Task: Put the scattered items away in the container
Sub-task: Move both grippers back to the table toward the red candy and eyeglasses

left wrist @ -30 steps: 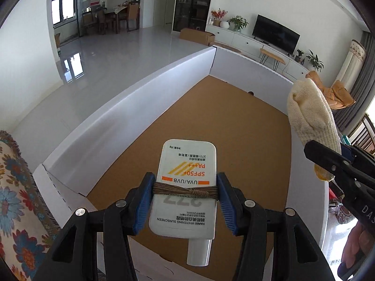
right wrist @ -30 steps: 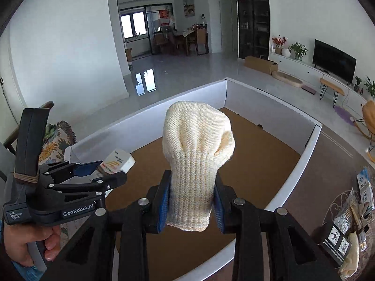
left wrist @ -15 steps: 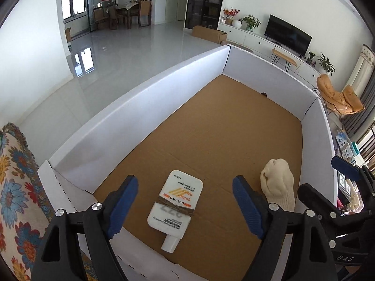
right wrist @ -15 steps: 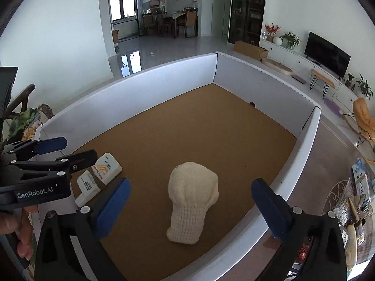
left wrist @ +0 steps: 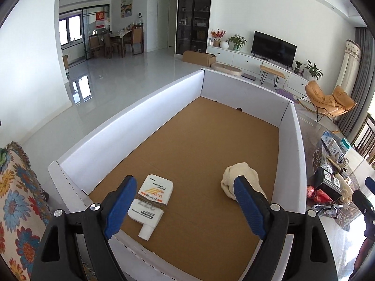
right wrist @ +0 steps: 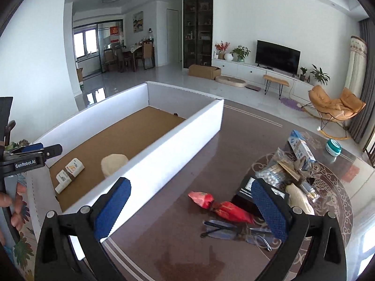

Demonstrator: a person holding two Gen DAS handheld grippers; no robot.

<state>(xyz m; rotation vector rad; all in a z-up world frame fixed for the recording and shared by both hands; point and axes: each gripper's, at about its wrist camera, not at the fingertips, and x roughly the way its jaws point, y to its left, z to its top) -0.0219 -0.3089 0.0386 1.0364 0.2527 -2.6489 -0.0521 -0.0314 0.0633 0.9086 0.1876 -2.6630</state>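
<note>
Now sunscreen tube (left wrist: 152,201) and sock (left wrist: 241,179) in box (left wrist: 131,128), below gaping left claw (left wrist: 185,207), right claw (right wrist: 191,208) gaping, empty.

Sunscreen tube (left wrist: 153,201) left of sock (left wrist: 239,182) in box (left wrist: 131,121), clutter (right wrist: 281,175) on table right

- A black television (right wrist: 277,57) stands on a long white cabinet (right wrist: 257,71) at the far wall, about 1 o'clock.
- An orange rocking chair (right wrist: 336,106) sits at 2 o'clock.
- A cardboard box (right wrist: 204,71) rests on the glossy floor (right wrist: 131,82) at 12 o'clock.
- Dining chairs (right wrist: 145,55) surround a dining table at 11 o'clock.
- A floral cloth (left wrist: 16,199) lies at 8 o'clock.
</note>
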